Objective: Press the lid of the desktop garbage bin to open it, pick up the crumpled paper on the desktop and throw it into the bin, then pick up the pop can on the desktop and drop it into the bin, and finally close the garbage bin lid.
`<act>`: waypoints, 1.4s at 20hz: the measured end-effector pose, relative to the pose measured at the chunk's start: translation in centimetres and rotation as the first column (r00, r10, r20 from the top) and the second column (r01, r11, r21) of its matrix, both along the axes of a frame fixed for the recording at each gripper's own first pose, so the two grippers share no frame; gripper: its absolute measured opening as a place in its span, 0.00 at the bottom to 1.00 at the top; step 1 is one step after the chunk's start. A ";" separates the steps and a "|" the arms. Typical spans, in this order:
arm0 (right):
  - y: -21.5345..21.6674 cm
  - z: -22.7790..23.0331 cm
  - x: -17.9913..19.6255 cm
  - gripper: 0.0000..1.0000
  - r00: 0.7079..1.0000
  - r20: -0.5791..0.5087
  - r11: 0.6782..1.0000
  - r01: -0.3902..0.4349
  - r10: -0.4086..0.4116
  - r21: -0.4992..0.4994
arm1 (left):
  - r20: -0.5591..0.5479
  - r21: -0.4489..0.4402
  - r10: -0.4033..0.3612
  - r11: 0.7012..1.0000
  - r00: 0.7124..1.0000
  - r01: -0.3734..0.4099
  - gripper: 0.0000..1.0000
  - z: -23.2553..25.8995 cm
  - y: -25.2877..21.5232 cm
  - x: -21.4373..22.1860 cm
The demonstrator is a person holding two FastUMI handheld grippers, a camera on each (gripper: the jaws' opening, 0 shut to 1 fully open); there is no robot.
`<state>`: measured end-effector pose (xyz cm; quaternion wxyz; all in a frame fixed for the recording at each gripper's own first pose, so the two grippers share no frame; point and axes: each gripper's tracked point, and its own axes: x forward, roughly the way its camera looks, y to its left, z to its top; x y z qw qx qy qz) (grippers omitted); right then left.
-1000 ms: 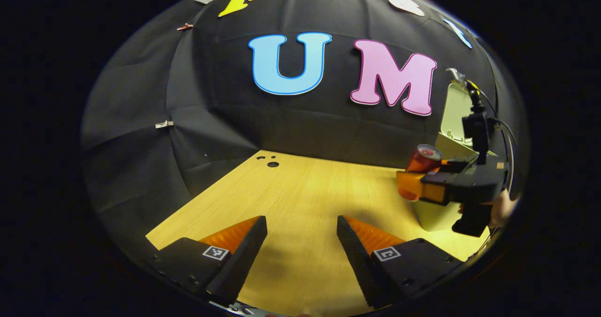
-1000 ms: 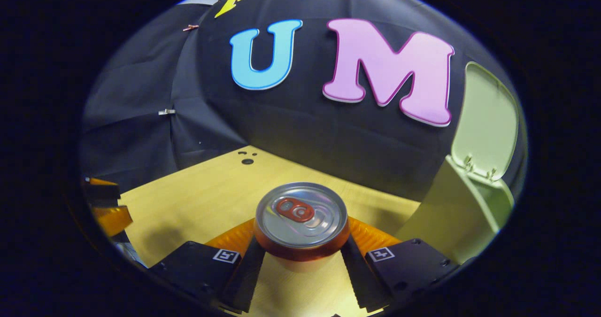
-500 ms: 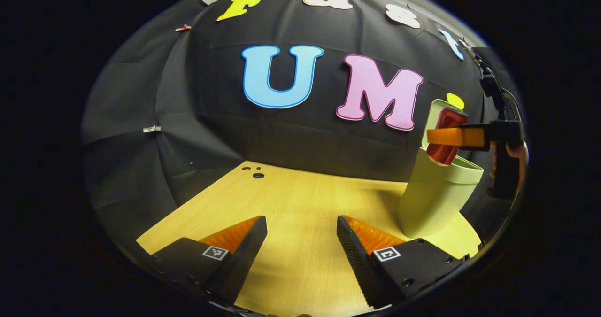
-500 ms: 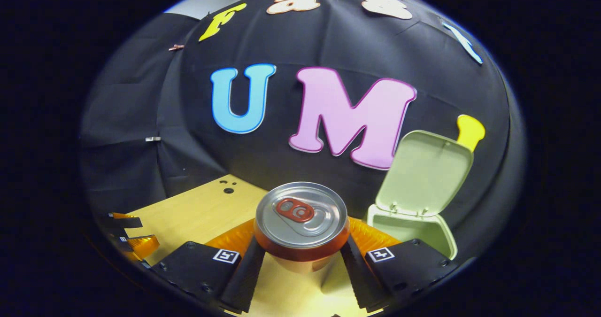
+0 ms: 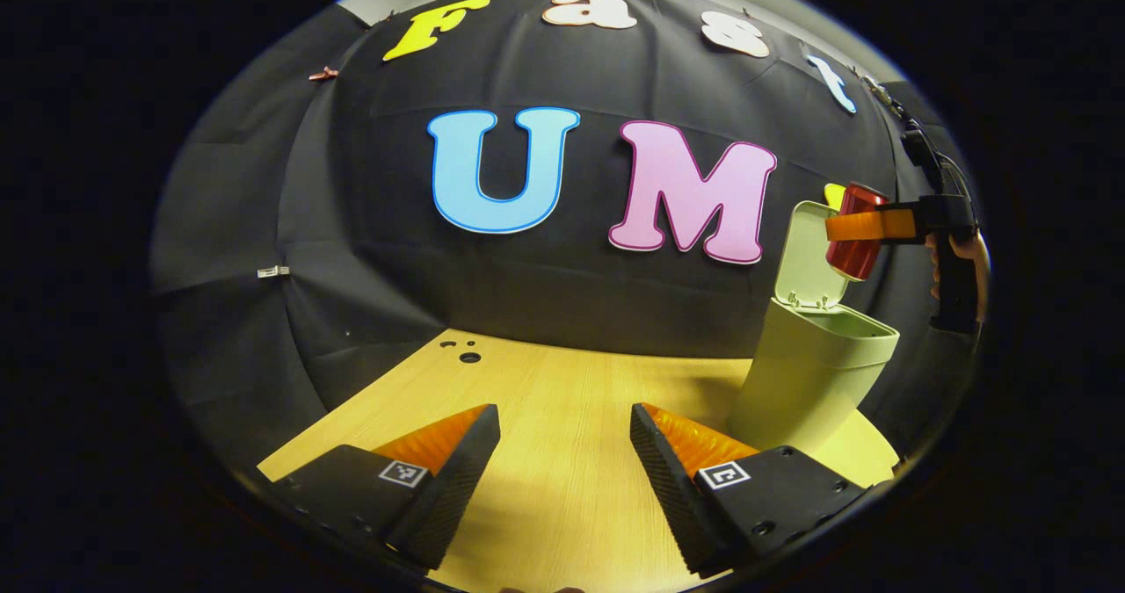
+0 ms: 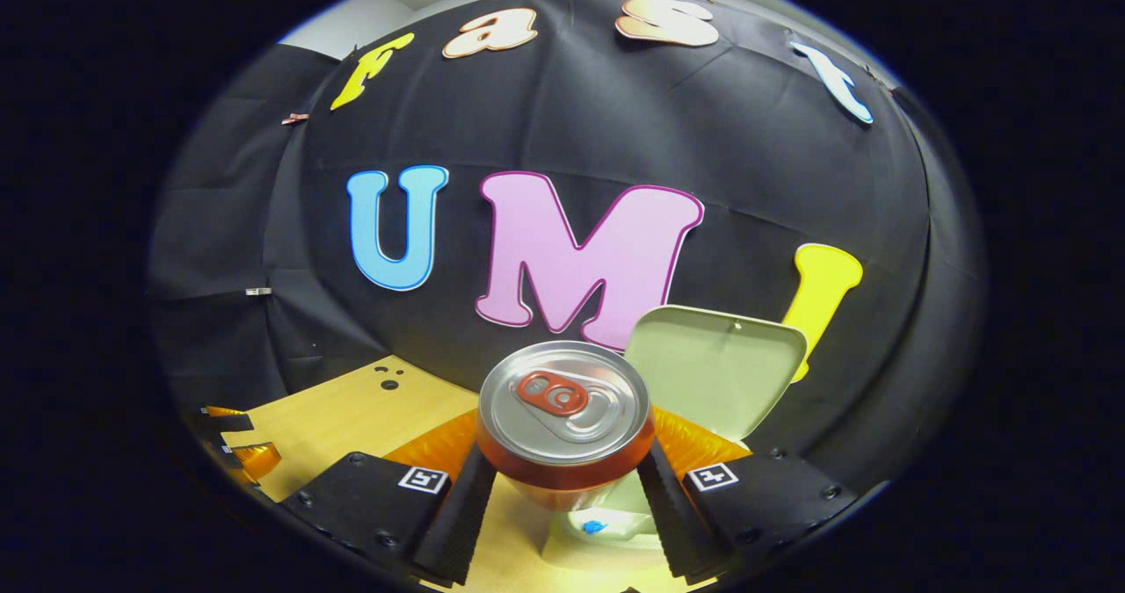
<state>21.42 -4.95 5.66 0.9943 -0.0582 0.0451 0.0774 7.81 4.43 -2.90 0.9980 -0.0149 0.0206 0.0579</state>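
- the right gripper (image 6: 562, 488) is clamped on the can (image 6: 564, 417), one finger pressed to each side of its body.
- in the right gripper view the can's silver top faces the camera, pull tab uppermost, so its long axis runs up toward the lens and roughly upright.
- in the left gripper view the same can (image 5: 856, 231) hangs in the air at far right, held by the right gripper (image 5: 866, 225), a hand (image 5: 965, 255) behind on the grip.
- there the can leans a little, top tilted right, bottom end down toward the bin's (image 5: 813, 382) open mouth; it is above the rim and apart from it.
- the lid (image 5: 809, 259) stands up, hinged at the back edge, with the can just in front of it.
- under the can in the right gripper view is the bin's inside (image 6: 606, 523) with something pale in it, perhaps the paper; too hidden to be sure.
- the left gripper (image 5: 562, 479) is wide apart and holds nothing, low over the table (image 5: 562, 400), left of the bin.
- its tips (image 6: 233, 439) show at the left edge of the right gripper view.
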 end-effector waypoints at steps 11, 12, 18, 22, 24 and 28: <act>-6.7 -5.0 4.7 0.83 0.995 -0.070 0.997 0.067 -0.069 -0.030 | -0.056 -0.049 0.045 0.998 0.997 -0.048 0.96 -2.1 -4.0 1.6; -6.7 -5.5 5.0 0.83 0.994 -0.081 0.997 0.067 -0.069 -0.026 | -0.066 -0.063 0.043 0.997 0.997 -0.047 0.96 -2.4 -4.4 1.5; -6.9 -7.6 6.2 0.83 0.991 -0.118 0.997 0.065 -0.070 -0.045 | -0.092 -0.067 0.061 0.995 0.994 -0.068 0.96 -3.7 -4.3 0.9; -7.1 -7.8 6.9 0.84 0.988 -0.123 0.996 0.085 -0.089 -0.035 | -0.112 -0.064 0.077 0.994 0.991 -0.085 0.96 -4.4 -3.3 0.3; -7.1 -7.9 6.9 0.85 0.988 -0.120 0.995 0.088 -0.093 -0.044 | -0.118 -0.071 0.088 0.993 0.989 -0.097 0.96 -4.7 -2.7 0.2; -7.0 -7.2 6.8 0.93 0.990 -0.103 0.995 0.091 -0.095 -0.041 | -0.126 -0.085 0.099 0.990 0.987 -0.110 0.96 -5.2 -2.0 -0.1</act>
